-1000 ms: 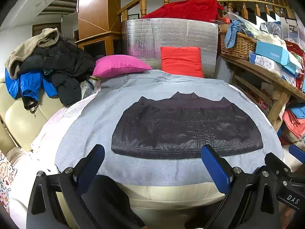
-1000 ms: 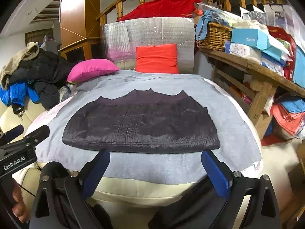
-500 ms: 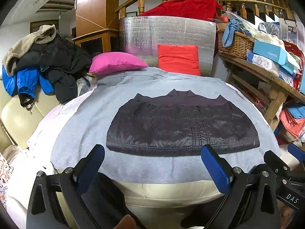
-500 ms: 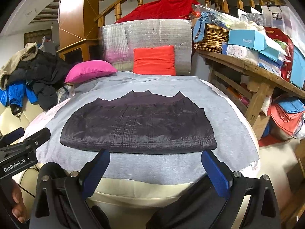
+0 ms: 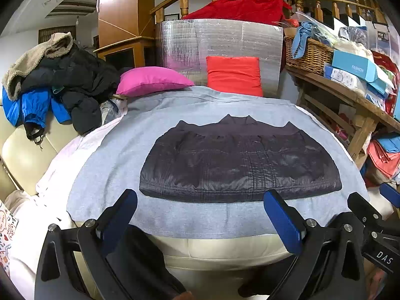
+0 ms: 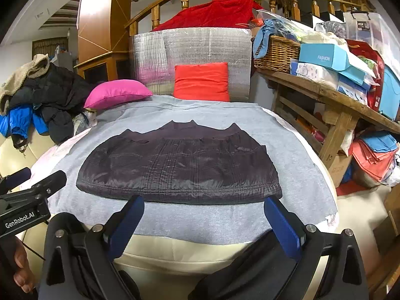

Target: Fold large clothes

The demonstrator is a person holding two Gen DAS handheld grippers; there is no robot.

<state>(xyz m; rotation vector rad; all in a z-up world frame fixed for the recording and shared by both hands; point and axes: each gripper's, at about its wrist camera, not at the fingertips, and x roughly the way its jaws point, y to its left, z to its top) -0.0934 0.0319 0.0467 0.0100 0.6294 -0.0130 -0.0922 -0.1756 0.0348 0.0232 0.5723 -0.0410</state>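
We look across a cream, smooth-skinned sofa (image 5: 22, 150) whose seat is draped with a flat grey knit sheet (image 5: 120, 155), matte and finely grained, its near edge hanging just over the cushion front. On the middle of that sheet lies the dark quilted jacket (image 5: 240, 165), spread flat, hem toward us and collar away; its shell is thin and slightly glossy, stitched in narrow horizontal channels, and its outline is a wide dome with small peaks at the collar and shoulders. In the right wrist view the same jacket (image 6: 180, 165) sits centred on the sheet (image 6: 295, 150), well clear of every edge.

Behind it stands a silver, crinkled foil-faced panel (image 5: 220, 42) with a red fleecy blanket (image 5: 240, 6) heaped on top. A square orange-red cushion (image 5: 233, 75) leans against the panel, and a plump magenta pillow (image 5: 150, 80) lies beside it. To the left, a pile of coats (image 5: 60, 82) in black, blue and beige pile fabric slumps over the sofa arm. To the right, a rough wooden bench (image 5: 350, 97) carries a woven wicker basket (image 5: 307, 55) and blue cardboard boxes (image 5: 355, 67).

Our left gripper (image 5: 200, 212) hovers just short of the hem, its blue flat-padded fingers (image 5: 280, 217) spread wide and holding nothing. Our right gripper (image 6: 203, 215) hangs likewise, fingers (image 6: 281, 221) wide apart and empty, near the hem but not touching it.
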